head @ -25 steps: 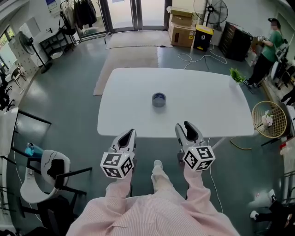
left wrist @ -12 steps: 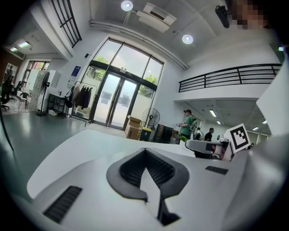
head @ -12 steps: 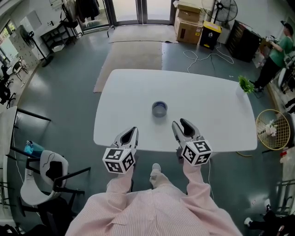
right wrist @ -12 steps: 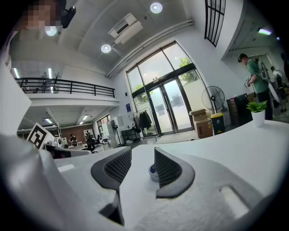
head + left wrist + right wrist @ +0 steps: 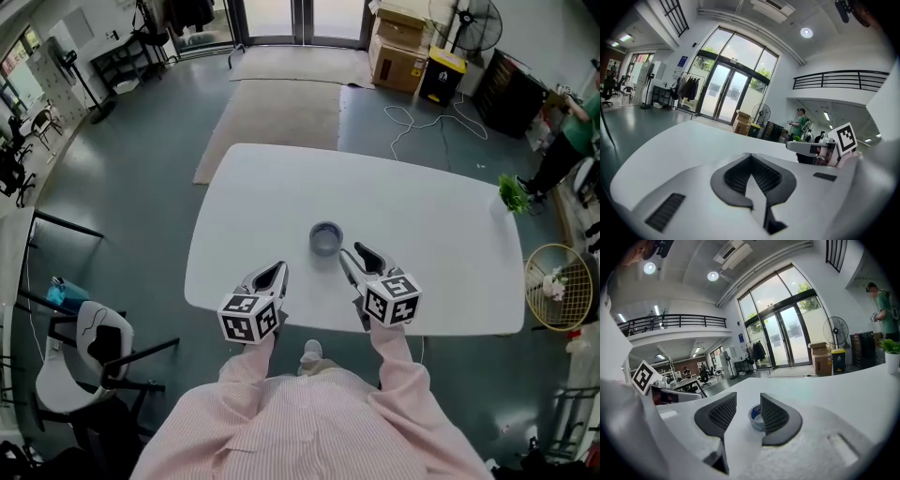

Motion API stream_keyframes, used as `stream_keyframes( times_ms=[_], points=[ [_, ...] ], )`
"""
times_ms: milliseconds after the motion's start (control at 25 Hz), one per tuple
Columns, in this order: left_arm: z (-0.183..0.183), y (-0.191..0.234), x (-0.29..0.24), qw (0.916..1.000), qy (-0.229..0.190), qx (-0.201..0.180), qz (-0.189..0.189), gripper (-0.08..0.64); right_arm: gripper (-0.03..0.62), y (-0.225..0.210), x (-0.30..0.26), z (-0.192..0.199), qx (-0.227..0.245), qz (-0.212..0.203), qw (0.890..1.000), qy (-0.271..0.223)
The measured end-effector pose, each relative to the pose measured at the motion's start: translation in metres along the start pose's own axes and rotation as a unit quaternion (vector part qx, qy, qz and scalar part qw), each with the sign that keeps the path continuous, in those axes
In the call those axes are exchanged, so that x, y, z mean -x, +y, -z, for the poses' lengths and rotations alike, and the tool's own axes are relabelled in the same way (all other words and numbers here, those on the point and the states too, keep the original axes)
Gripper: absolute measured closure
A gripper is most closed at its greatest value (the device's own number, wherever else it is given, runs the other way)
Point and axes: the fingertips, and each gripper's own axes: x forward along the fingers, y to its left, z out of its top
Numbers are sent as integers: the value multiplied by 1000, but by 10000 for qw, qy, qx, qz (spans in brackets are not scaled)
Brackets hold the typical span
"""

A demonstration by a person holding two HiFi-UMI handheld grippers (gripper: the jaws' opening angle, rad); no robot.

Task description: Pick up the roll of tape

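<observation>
A blue-grey roll of tape (image 5: pixel 325 238) lies flat near the middle of the white table (image 5: pixel 431 216). My right gripper (image 5: pixel 355 255) is open just short of the roll, on its near right side. In the right gripper view the roll of tape (image 5: pixel 755 418) shows through the gap of the right gripper (image 5: pixel 748 401), beyond the tips and partly behind the right pad. My left gripper (image 5: pixel 275 275) hovers over the table's near edge, left of the roll and apart from it. In its own view the left gripper (image 5: pixel 750 157) is shut on nothing, and the roll is out of sight.
A small potted plant (image 5: pixel 512 192) stands at the table's far right corner. A person in green (image 5: pixel 577 131) stands beyond it. A chair (image 5: pixel 89 352) sits on the floor at the left, a round basket (image 5: pixel 553 272) at the right, boxes (image 5: pixel 398 37) and a rug (image 5: pixel 281 112) farther off.
Both grippers have moved forward from below the table's near edge to over the tabletop. The right gripper has closed in on the roll. The roll has not moved.
</observation>
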Motion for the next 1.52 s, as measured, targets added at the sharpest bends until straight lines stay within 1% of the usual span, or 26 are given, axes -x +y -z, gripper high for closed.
stream_keyframes(
  times_ms=[160, 320, 440, 720, 840, 1040, 1200, 1320, 1520],
  points=[
    [6, 7, -16, 9997, 150, 195, -35, 560, 442, -6, -25, 10, 272, -233, 9982, 478],
    [12, 22, -28, 9988, 321, 365, -84, 560, 442, -5, -53, 21, 521, -503, 9928, 957],
    [19, 31, -35, 9974, 492, 512, -99, 559, 442, -1, -70, 33, 823, -712, 9841, 1406],
    [41, 46, -50, 9929, 901, 773, -54, 560, 443, 6, -99, 61, 1430, -1042, 9580, 2256],
    [45, 49, -58, 9912, 984, 883, -48, 560, 443, 5, -106, 71, 1698, -1167, 9436, 2592],
    [51, 51, -69, 9883, 1144, 1010, -19, 560, 445, 0, -115, 88, 2223, -1293, 9133, 3159],
    [56, 53, -73, 9864, 1215, 1106, -33, 560, 459, 7, -122, 98, 2642, -1561, 8849, 3505],
    [60, 55, -77, 9855, 1253, 1142, -27, 560, 460, 8, -124, 108, 2881, -1658, 8654, 3749],
    [66, 54, -81, 9841, 1322, 1187, -26, 560, 470, 6, -124, 120, 3186, -1710, 8410, 4024]
  ],
)
